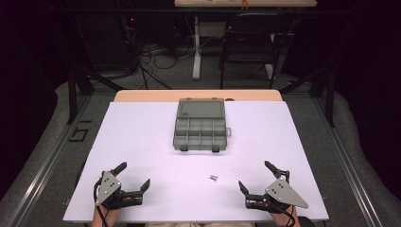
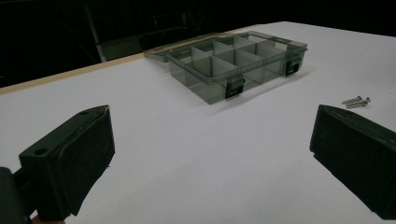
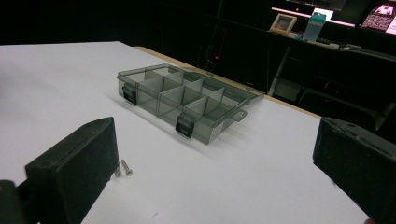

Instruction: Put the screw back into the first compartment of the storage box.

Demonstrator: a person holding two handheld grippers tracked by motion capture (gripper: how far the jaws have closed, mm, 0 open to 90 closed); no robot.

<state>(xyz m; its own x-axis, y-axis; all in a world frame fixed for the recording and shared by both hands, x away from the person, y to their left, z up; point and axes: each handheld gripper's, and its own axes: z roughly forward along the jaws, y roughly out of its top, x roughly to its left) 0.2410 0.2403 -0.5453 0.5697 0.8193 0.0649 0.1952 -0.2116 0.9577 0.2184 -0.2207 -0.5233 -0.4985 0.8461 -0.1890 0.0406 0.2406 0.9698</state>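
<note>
Screws [image 1: 213, 178], two of them, lie on the white table [image 1: 142, 142] between your wide-open, empty grippers and near the open organizer box [image 1: 200, 133], so bring the right gripper [image 1: 255, 178] low and close squarely on one.
</note>
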